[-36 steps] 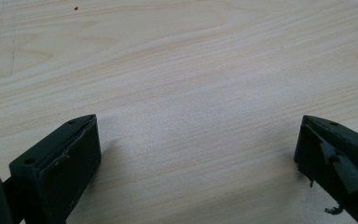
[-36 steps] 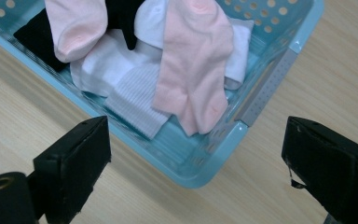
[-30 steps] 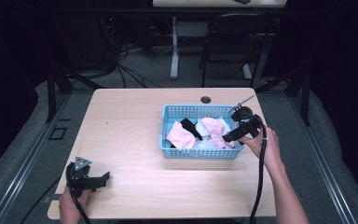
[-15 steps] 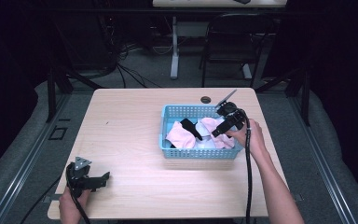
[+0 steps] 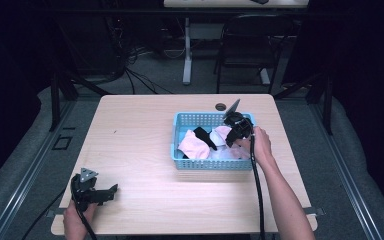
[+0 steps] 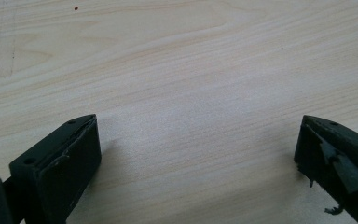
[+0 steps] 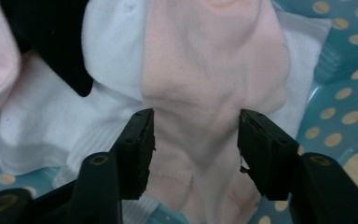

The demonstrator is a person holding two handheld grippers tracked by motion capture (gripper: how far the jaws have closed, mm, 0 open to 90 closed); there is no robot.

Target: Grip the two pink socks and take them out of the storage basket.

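While the left gripper rests wide open on the table, the right gripper dips into the blue basket. Its jaws have just been closing, bunching the pink sock between them.

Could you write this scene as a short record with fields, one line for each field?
work in hand: picking a sock from the basket
right gripper: down in the blue basket, jaws just closing around a pale pink sock, fabric bunched between them
left gripper: jaws wide open, nothing between them, low over the wooden table at its near left corner
basket contents: pink, white and black sock in a loose pile
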